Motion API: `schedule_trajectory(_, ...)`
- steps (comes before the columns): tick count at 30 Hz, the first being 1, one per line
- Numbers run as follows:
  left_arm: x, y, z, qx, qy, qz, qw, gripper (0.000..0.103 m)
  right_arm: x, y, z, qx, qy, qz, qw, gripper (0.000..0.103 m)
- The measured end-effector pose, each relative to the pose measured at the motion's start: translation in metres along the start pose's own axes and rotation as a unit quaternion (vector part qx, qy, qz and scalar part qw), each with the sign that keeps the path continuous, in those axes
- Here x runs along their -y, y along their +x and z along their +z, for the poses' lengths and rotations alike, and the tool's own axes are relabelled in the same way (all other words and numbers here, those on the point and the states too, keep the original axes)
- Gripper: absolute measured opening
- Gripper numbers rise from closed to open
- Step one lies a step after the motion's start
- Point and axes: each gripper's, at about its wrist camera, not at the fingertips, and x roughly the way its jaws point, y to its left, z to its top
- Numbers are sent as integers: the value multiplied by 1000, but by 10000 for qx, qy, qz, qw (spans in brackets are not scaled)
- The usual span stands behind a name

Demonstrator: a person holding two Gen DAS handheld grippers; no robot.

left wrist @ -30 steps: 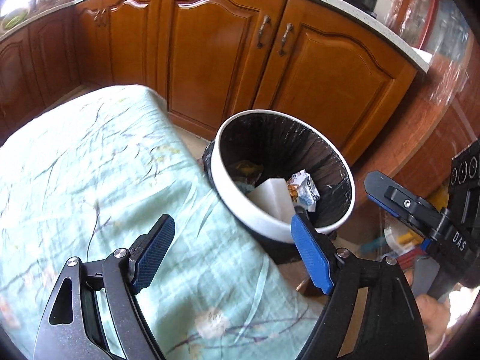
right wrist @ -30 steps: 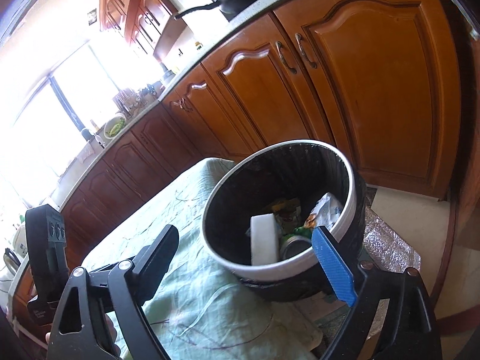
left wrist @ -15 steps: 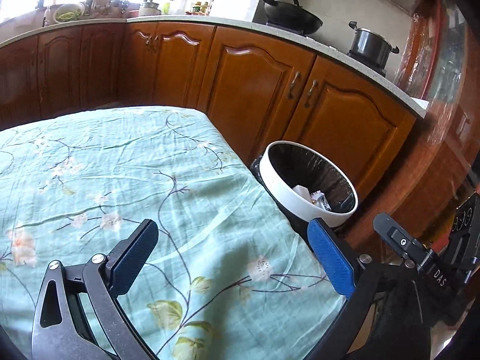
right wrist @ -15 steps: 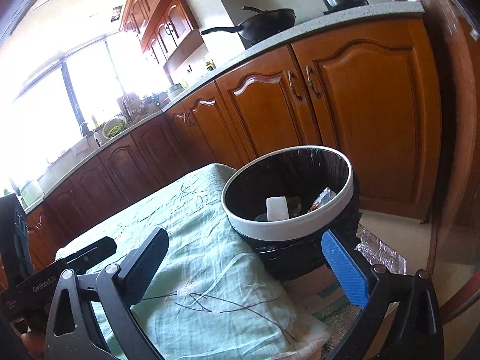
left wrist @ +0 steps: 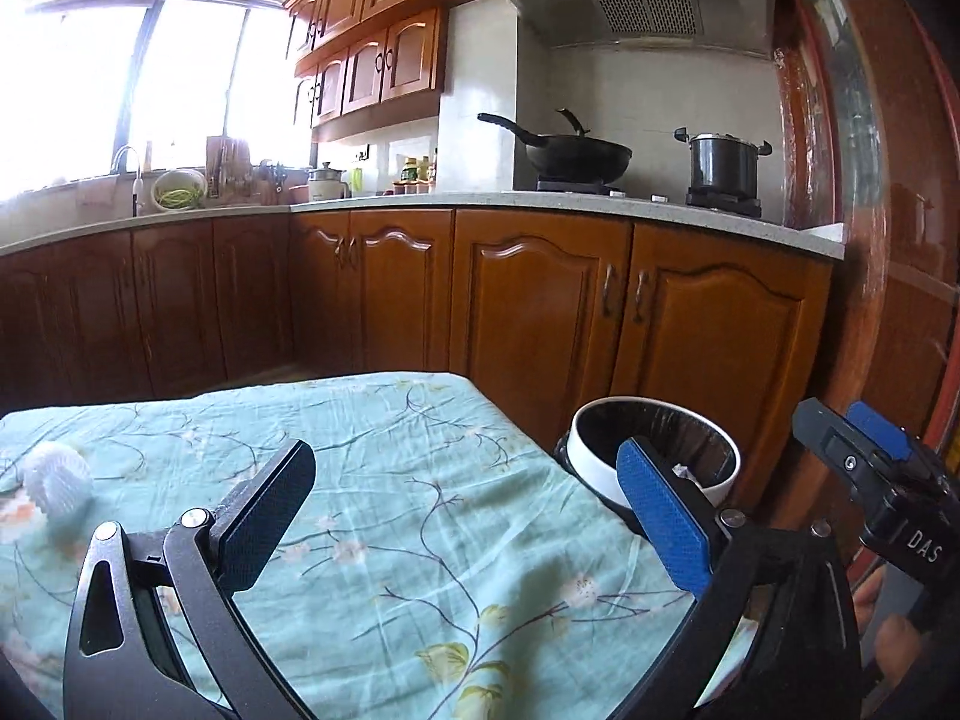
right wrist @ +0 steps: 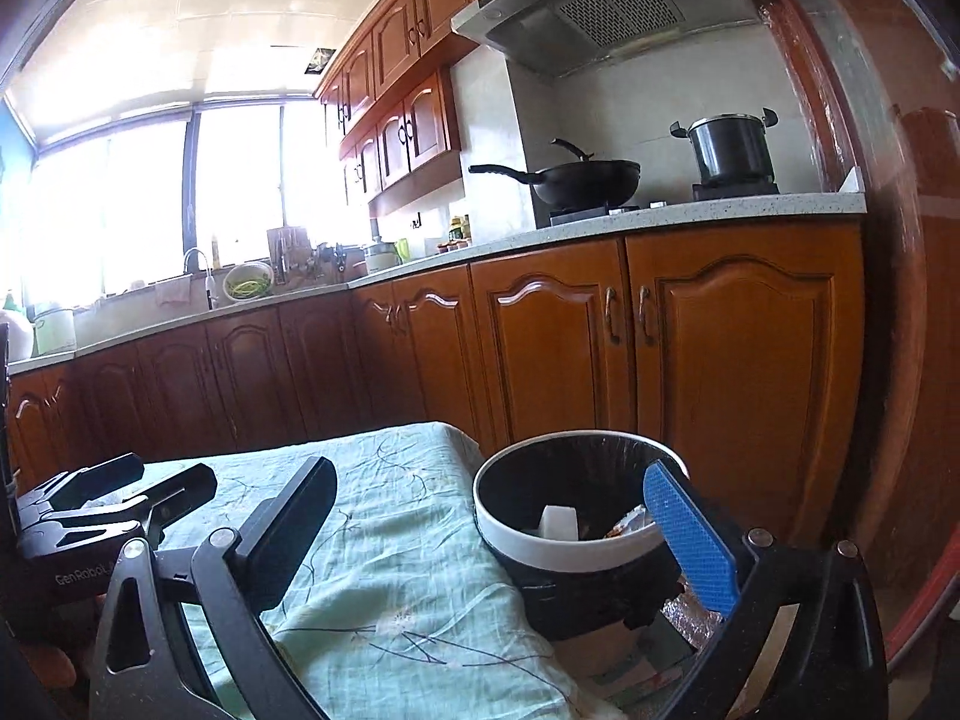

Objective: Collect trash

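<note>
A round trash bin [left wrist: 600,468] with a white rim and black liner stands off the table's right end; it also shows in the right wrist view [right wrist: 558,546], with a white piece [right wrist: 559,521] and wrappers inside. A white crumpled ball [left wrist: 55,483] lies on the table at the far left. My left gripper [left wrist: 462,516] is open and empty above the green floral tablecloth [left wrist: 390,480]. My right gripper [right wrist: 498,531] is open and empty, over the table edge beside the bin. The right gripper's body [left wrist: 882,492] shows at the right of the left wrist view.
Brown kitchen cabinets [left wrist: 540,300] run behind the table and bin. The counter holds a black wok [left wrist: 570,156], a pot [left wrist: 723,165] and a sink with clutter. A wooden door frame [left wrist: 864,240] stands at the right. Foil and paper lie on the floor [right wrist: 672,630] by the bin.
Both grippers have pulled back and tilted up away from the bin, which now looks smaller and lower. More of the table and the white ball have come into view. Both stayed open.
</note>
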Motion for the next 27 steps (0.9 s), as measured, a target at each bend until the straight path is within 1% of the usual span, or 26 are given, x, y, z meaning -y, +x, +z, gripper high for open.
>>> schedule_trajectory(2,0,4,-6,-154,-8,34,9999,103,2,4,-6,-69,17,-34,10000,103)
schedule_trajectory(4,-1,7,-13,-219,28,95,9997,103,3,3,-10,-95,20,-47,9999,103)
schedule_trajectory(6,0,9,-19,-230,78,206,9995,103,4,2,-11,-128,26,-61,9999,103)
schedule_trajectory(9,-1,8,-25,-250,109,265,9993,103,4,1,-12,-152,35,-56,9999,103)
schedule_trajectory(15,-1,7,-27,-296,122,280,9991,103,3,4,-16,-260,22,-57,9996,103)
schedule_trajectory(20,1,2,-30,-247,170,331,9990,103,6,8,-19,-353,73,-81,9993,103)
schedule_trajectory(27,0,-1,-32,-241,119,346,9990,103,9,7,-19,-353,145,-73,9992,103)
